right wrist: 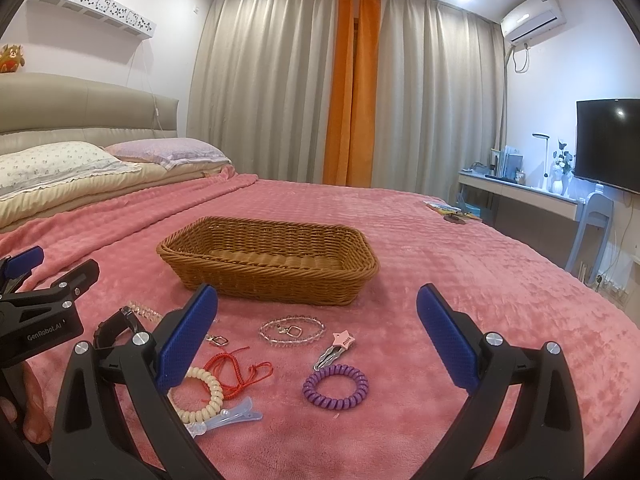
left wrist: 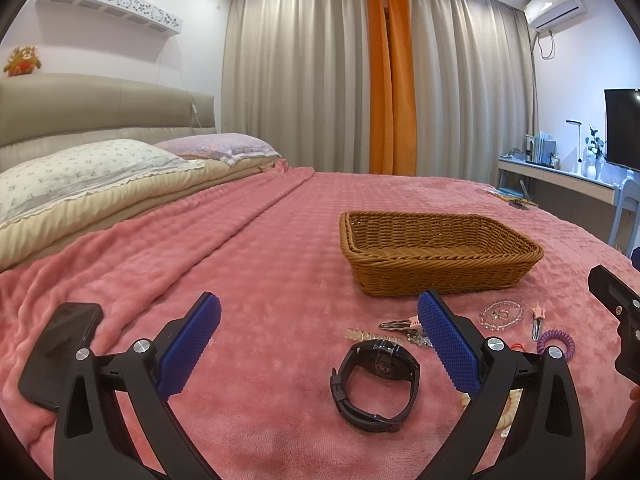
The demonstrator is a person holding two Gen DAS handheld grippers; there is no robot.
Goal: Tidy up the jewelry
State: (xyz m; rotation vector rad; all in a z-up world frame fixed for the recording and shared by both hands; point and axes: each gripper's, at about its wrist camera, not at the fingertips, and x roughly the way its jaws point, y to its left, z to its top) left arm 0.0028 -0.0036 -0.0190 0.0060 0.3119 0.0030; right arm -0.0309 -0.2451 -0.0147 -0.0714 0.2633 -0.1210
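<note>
Jewelry and hair pieces, loose lot, spread on a pink blanket (right wrist: 440, 248) covering the bed, all just in front of a woven basket (right wrist: 268, 260) whose visible interior holds nothing. Item: black watch (left wrist: 376, 384), strap looped, lying between the fingers of the left tongs (left wrist: 320, 344) without touching either one. Item: clear bead bracelet (right wrist: 291, 331) with a small charm inside its ring. Item: purple coil hair tie (right wrist: 335, 387), near the bracelet. Item: pink star hair clip (right wrist: 334, 350), lying between bracelet and purple tie. Item: cream coil hair tie (right wrist: 200, 396), touching a red cord (right wrist: 236, 372). Item: pale blue hair clip (right wrist: 234, 416), just beside the cream tie. Item: clear coil tie (right wrist: 143, 312), partly hidden behind the left tool. Left tongs: spread wide, holding nothing. Right tongs (right wrist: 316, 336): spread wide over the bracelet and clips, holding nothing. Also present: black phone (left wrist: 60, 352) on the blanket at the left edge.
</note>
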